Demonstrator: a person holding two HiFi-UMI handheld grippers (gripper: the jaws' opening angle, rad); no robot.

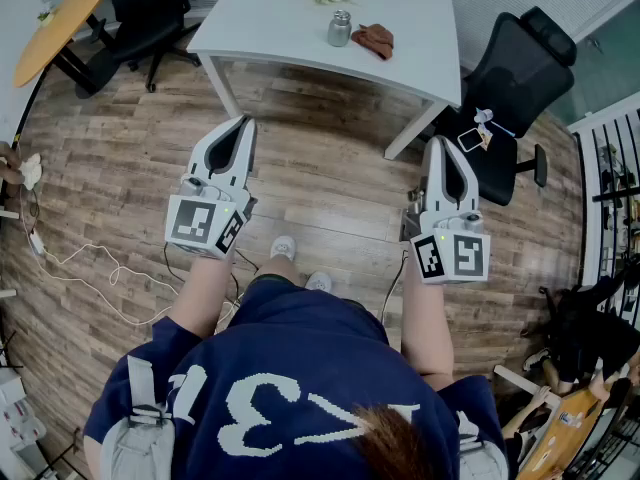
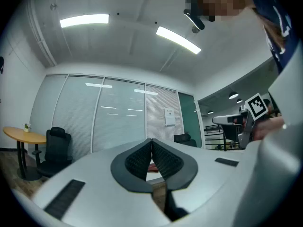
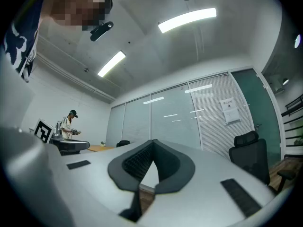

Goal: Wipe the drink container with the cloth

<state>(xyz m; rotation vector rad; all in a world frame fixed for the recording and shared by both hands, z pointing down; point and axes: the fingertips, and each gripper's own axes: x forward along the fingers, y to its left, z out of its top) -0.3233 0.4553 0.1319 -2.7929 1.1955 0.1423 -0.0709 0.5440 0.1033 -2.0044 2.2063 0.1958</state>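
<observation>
Wood plank floor [image 1: 320, 178] ran under everything. White table [image 1: 270, 18] stood on it and serves as my reference.

Person [image 1: 290, 388] in a dark blue top stood facing the table, well short of its near edge, shoes on the planks.

Black office chair [image 1: 515, 73] sat off the table's right corner. A second black chair [image 1: 145, 8] stood off its left end, and a round yellow-topped table [image 1: 55, 28] further out beyond that.

Left gripper [image 1: 243, 121] was held out in front of the table's near-left leg, clear of the top. Jaws closed, pads meeting at the tips, nothing between them.

Right gripper [image 1: 441, 144] was held out below the table's near-right corner, also clear of the top. Jaws closed tip to tip and empty.

Loose white cable [image 1: 90, 268] lay on the floor well to the left of the table.

Rust-brown cloth [image 1: 373, 40] lay crumpled on the table top, toward its right half.

Metal drink container [image 1: 340, 28] stood upright on the table top just left of the cloth; touching or not, could not tell. Neither gripper was near it.
</observation>
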